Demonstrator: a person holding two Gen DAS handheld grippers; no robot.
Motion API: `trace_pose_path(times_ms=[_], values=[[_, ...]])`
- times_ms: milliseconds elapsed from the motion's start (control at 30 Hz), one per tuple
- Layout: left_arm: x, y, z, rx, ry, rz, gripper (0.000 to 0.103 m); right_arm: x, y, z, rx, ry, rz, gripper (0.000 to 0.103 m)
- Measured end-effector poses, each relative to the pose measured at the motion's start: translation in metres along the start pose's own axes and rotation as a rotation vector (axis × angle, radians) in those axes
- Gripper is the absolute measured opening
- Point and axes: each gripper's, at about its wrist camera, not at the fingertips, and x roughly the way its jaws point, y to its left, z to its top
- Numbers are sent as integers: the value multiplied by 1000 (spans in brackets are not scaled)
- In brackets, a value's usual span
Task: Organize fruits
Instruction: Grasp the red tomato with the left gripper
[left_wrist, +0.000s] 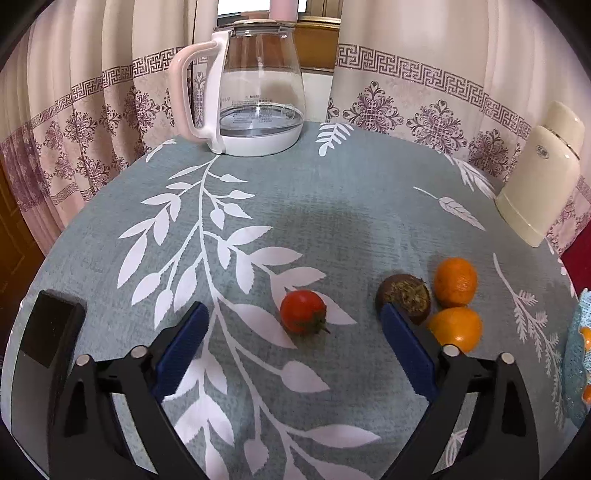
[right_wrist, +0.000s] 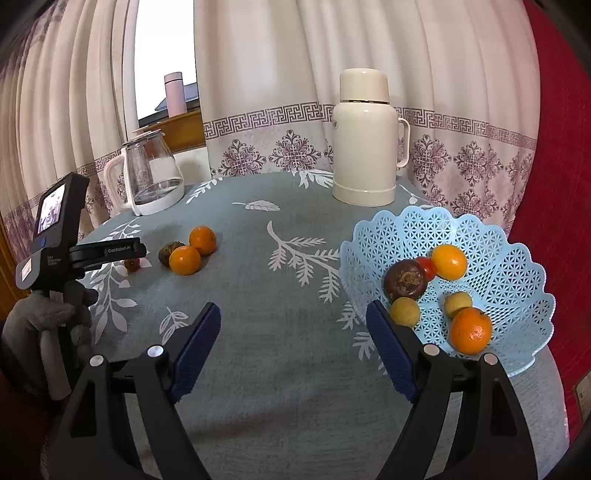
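Right wrist view: basket (right_wrist: 517, 258) sitting at table's right edge, holding six fruits — two oranges, two yellow, one brown, one red. Four lying loose mid-table: tomato (left_wrist: 303, 311), brown fruit (left_wrist: 404, 295), two oranges (left_wrist: 455, 282). Roughly half done. Left gripper (left_wrist: 293, 325) gaping wide, empty, nearing tomato. Right gripper (right_wrist: 293, 325) gaping wide, empty.

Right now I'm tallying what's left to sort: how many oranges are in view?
4. Two lie loose on the tablecloth beside the brown fruit: one nearer, one behind. Two sit in the blue basket: one at the back, one in front. None seems hidden.
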Motion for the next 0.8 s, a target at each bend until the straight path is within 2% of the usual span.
trace_pose_path(times_ms=[167,433,567,800], values=[[15,3,1,-16,61,-9,66,1,1,0,-4,5,0,81],[17,6,0,-33,59,-31,49,3,2,-1,-13,7,-7,81],[16,6,-1,-26,55,-65,29,4,3,-1,-17,9,-14,81],[14,10,-3,-45,47,-87,29,4,7,-2,-35,15,-25,81]])
